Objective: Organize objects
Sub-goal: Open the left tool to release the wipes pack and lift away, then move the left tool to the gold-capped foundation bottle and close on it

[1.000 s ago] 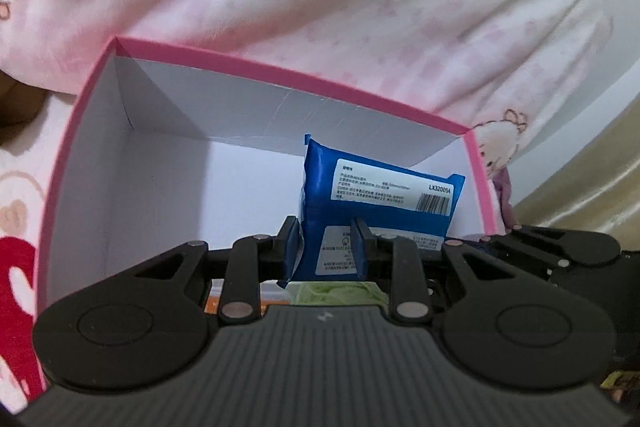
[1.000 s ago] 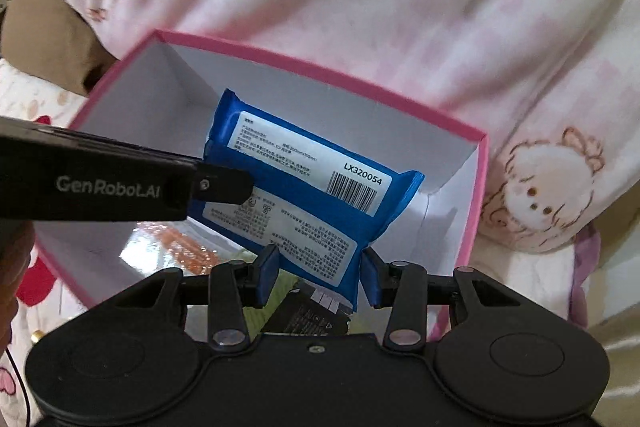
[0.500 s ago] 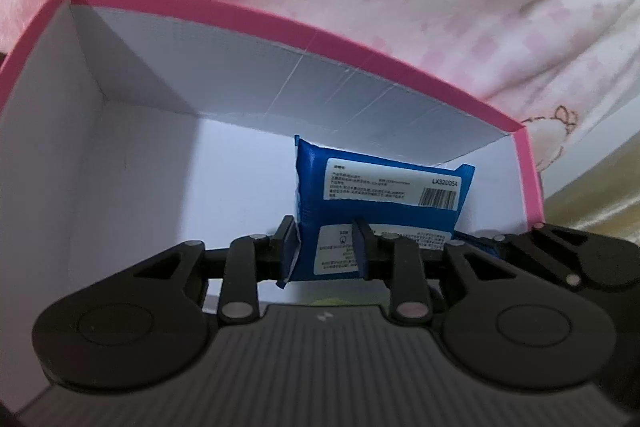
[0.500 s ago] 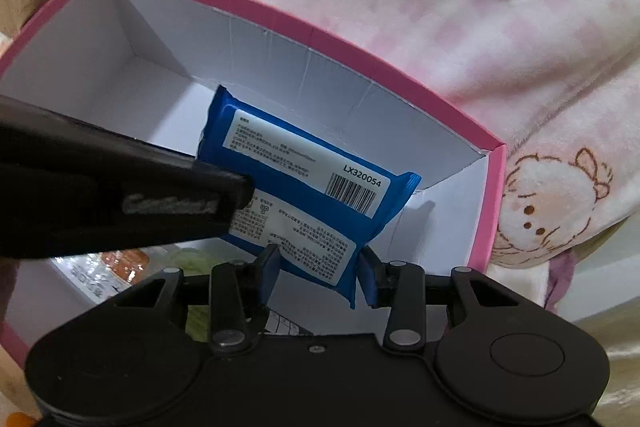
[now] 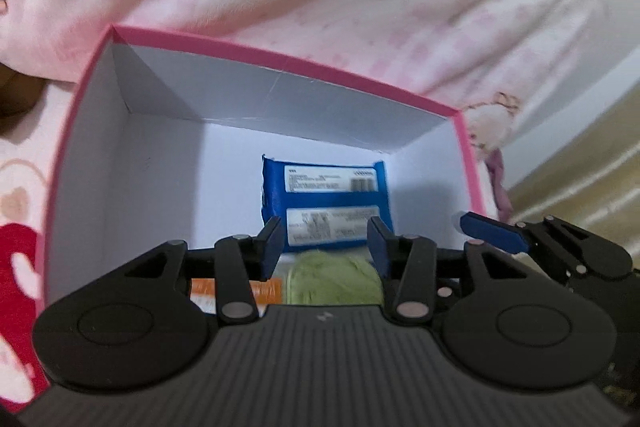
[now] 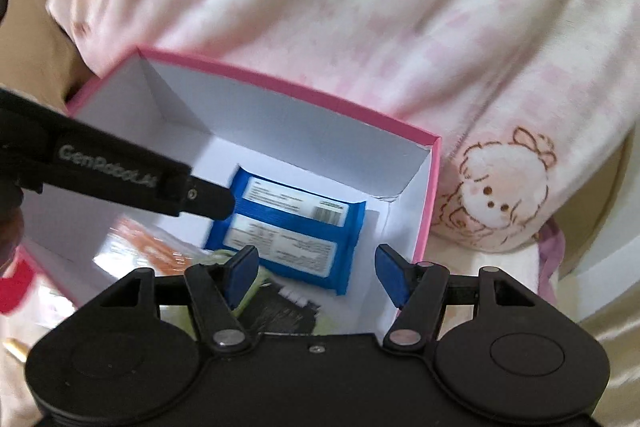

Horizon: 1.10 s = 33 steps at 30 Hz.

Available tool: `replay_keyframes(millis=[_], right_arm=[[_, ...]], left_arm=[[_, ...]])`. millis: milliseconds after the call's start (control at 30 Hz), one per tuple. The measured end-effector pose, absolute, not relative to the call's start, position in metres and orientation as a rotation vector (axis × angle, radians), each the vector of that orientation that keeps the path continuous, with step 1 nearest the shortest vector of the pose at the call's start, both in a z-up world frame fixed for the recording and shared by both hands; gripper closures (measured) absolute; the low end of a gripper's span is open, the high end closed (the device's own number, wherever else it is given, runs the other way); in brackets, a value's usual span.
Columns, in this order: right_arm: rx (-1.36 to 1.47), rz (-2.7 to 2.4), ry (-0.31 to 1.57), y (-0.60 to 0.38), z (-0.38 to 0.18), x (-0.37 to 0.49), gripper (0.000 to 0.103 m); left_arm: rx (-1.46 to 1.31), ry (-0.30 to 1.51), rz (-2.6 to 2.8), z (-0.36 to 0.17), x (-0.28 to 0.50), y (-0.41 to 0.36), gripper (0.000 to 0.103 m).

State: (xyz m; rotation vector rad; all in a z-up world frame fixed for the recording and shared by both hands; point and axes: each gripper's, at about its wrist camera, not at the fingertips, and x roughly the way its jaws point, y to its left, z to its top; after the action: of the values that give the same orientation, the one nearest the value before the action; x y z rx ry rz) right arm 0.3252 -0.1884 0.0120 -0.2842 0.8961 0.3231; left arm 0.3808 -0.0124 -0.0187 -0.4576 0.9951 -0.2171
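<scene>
From the left wrist view, we see our left gripper [image 5: 325, 245] with its blue pads now spread apart, where half a second ago they were pinched on the blue plastic wipes packet with white printed labels [image 5: 326, 203]; the packet now lies free on the white floor of the pink-rimmed white cardboard box [image 5: 280, 61], near the far right corner, with nothing touching it. Nearer to us in the box sit a pale green fuzzy bundle [image 5: 334, 277] and an orange and white flat pack [image 5: 236, 289]. From the right wrist view, our right gripper [image 6: 316, 269] is likewise released, jaws wide, hovering over the box's near edge, whereas a moment ago it too clamped the packet [image 6: 292, 227]; the packet rests flat inside, and the black arm of the left gripper [image 6: 120, 171] crosses above its left end without gripping it. The box [image 6: 288, 89] stands on bedding beside a pink and cream blanket printed with a cartoon lamb [image 6: 500, 187]. We judge that the two-handed placement of this packet is finished, and that both grippers are free to fetch the next object outside the box.
</scene>
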Motion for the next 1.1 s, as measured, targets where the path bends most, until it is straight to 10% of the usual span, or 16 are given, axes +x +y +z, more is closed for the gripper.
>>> replay_keyframes(millis=[667,1100], right_arm=[[-0.123,0.597,0.913,-0.172,0.104,0.203,0.034],[-0.24,0.723,0.969,-0.126,0.087,0.148,0.034]], left_arm=[[-0.176,1.01,-0.325,0.086,0.235,0.024,0.046],[-0.226,1.073,-0.297,0.047,0.177,0.063,0.04]])
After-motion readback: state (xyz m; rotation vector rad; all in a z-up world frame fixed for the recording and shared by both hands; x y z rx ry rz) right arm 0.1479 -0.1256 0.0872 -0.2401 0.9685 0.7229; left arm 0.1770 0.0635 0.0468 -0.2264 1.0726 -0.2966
